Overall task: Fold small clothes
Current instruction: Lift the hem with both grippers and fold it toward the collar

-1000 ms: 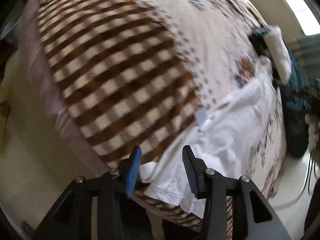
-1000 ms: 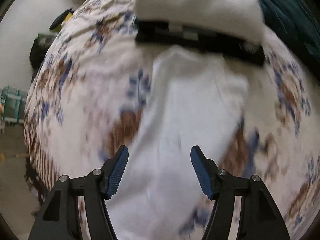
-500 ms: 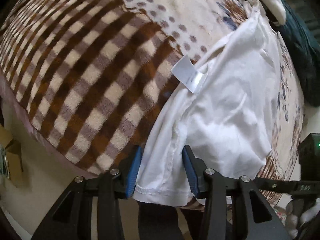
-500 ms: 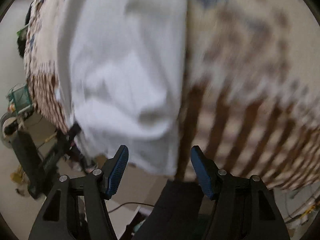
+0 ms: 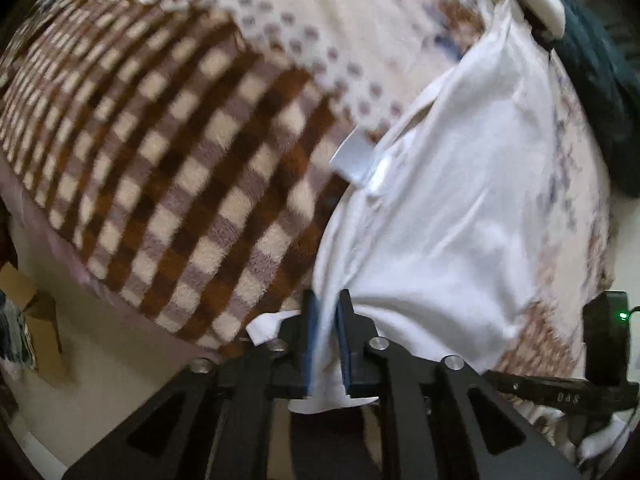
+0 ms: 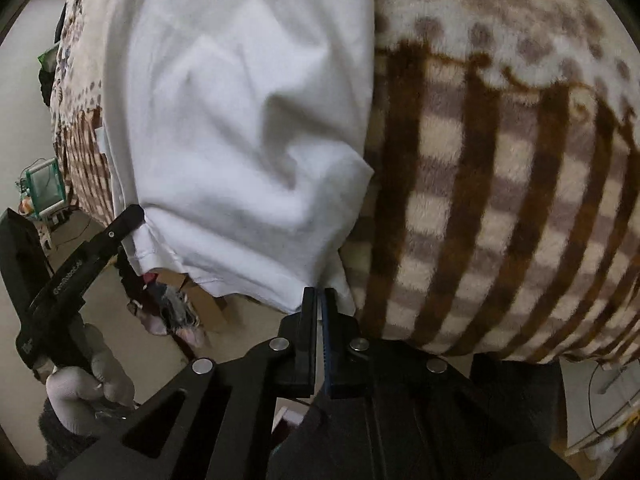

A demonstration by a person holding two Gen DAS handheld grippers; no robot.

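White garment (image 5: 460, 200) spread on checked brown-and-cream blanket (image 5: 180, 184), hem hanging over the near edge, white label (image 5: 354, 158) sticking out at its left side. Left gripper (image 5: 326, 320) pinched tight on the hem's left corner. Right gripper (image 6: 320, 308) pressed together on the hem's right corner; left gripper (image 6: 132, 216) also visible there at the other corner.

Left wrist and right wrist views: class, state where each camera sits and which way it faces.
Left wrist: on the left claw, facing forward across the checked blanket; its fingers pinch the white garment; the other claw shows at right.
Right wrist: on the right claw, facing the same bed edge; it pinches the garment's other corner; a gloved hand shows at left.
Shared: garment and blanket.
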